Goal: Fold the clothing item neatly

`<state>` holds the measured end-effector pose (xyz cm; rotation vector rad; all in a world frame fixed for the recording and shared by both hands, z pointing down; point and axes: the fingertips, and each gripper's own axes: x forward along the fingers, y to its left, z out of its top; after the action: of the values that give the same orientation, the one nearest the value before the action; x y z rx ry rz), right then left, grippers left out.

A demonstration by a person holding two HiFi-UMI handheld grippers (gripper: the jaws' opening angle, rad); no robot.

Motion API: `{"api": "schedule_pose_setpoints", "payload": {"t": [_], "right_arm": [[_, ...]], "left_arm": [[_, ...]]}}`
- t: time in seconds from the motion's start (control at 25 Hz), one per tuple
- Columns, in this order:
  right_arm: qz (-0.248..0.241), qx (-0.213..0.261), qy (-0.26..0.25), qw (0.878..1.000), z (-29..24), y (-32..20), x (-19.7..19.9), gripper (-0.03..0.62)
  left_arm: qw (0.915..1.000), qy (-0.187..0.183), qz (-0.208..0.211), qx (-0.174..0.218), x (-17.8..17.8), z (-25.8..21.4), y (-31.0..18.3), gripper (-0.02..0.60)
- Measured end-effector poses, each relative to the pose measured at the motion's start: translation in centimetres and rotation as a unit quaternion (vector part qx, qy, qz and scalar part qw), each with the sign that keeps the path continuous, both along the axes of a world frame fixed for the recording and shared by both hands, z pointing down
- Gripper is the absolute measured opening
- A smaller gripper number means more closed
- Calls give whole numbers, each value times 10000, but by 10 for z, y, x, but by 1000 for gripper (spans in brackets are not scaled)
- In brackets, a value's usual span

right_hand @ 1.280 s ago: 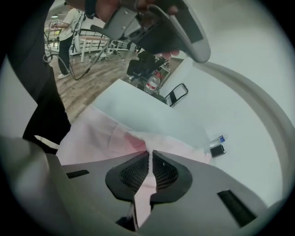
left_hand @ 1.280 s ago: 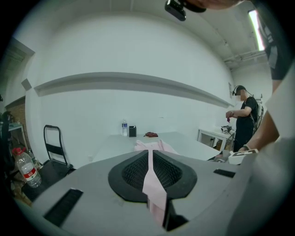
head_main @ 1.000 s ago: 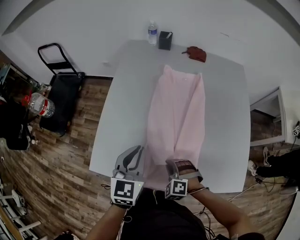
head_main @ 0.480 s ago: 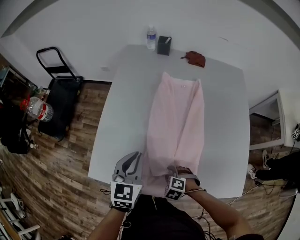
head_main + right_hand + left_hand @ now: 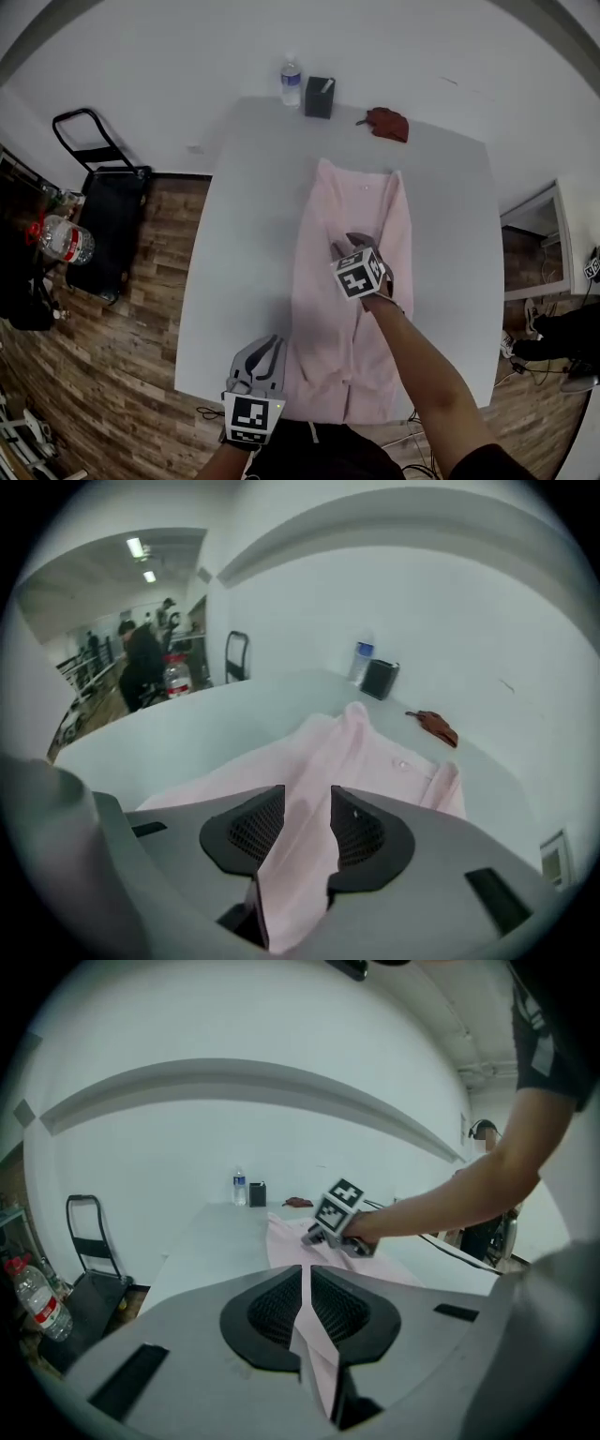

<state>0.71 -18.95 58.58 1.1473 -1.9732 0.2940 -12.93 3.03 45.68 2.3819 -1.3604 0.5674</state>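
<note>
Your left gripper (image 5: 265, 345) has its jaws almost together, and they pinch a thin edge of the pink garment (image 5: 323, 309); in the left gripper view the cloth runs straight through the narrow slit between the pads. This gripper stands at the near left corner of the garment, at the near edge of the table (image 5: 244, 234).

Your right gripper (image 5: 349, 246) is over the middle of the garment. Its jaws have just been opening, and now there is a clear gap between them. In the right gripper view a fold of the pink cloth lies in this gap, but the pads do not press on it.

The garment lies stretched lengthwise on the table, a little right of the middle, from the near edge toward the far side. Your right forearm (image 5: 422, 375) reaches across its near right part and hides the cloth below it. From the left gripper view, the right gripper and this forearm stand in front of the far part of the garment.

At the far edge of the table stand a water bottle (image 5: 291, 82) and, just beside it, a black box (image 5: 320, 97). A dark red thing (image 5: 386, 122) lies to the right of them, apart from the garment. On the wooden floor (image 5: 141, 375) to the left are a black hand cart (image 5: 108, 216) and a large bottle (image 5: 58, 239).
</note>
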Motion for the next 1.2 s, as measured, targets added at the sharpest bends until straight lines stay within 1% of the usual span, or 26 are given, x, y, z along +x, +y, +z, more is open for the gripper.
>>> {"api": "schedule_pose_setpoints", "payload": {"t": [0.04,0.08,0.16,0.24,0.28,0.36,0.4,0.44,0.48,0.52,0.6,0.68,0.76,0.88,0.96,1.04,1.08,1.12,1.2], "right_arm": [[224,11,-104,9997,0,-23,4,157],[349,27,-164,9993,1,-42,6,157],[422,39,-191,9989,4,-72,5,158],[440,-56,-193,9988,13,-91,1,156],[449,-144,-193,9987,19,-97,0,155],[490,-306,-169,9982,30,-103,0,151],[520,-373,-191,9978,32,-105,1,114],[555,-427,-262,9972,32,-106,1,64],[597,-457,-377,9965,30,-107,2,34],[651,-462,-524,9954,28,-108,3,27],[849,-339,-786,9927,18,-111,10,25],[1152,-116,-809,9900,8,-114,27,25],[1411,-75,-599,9882,13,-115,45,25],[1621,-196,-287,9862,33,-108,63,25],[1587,-197,-294,9867,40,-103,64,26],[1506,-115,-470,9874,36,-105,59,29],[1487,-63,-562,9873,30,-104,59,54],[1447,-14,-573,9878,22,-100,59,97],[1137,49,-289,9931,10,-78,57,101]], "left_arm": [[10000,-34,48,-58,0,4,-2,34],[9999,-76,79,-114,0,7,-4,34],[9996,-164,77,-197,-6,15,-11,34],[9994,-220,28,-264,-15,21,-18,34],[9994,-194,8,-283,-18,21,-21,34],[9997,-16,-13,-224,-19,17,-31,34],[9998,104,-3,-148,-18,14,-38,34],[9998,211,27,-60,-15,10,-46,34],[9996,288,76,20,-10,7,-55,34],[9993,336,133,88,-5,4,-64,34],[9986,411,235,230,7,-4,-83,34],[9977,492,302,367,18,-13,-100,34],[9969,538,345,452,25,-18,-111,34],[9968,561,363,431,31,-18,-114,34],[9972,511,411,349,32,-15,-111,34],[9974,403,507,305,30,-9,-109,34],[9973,458,498,296,30,-7,-108,34],[9970,534,478,285,30,-4,-106,34],[9970,526,520,219,31,4,-97,34]]}}
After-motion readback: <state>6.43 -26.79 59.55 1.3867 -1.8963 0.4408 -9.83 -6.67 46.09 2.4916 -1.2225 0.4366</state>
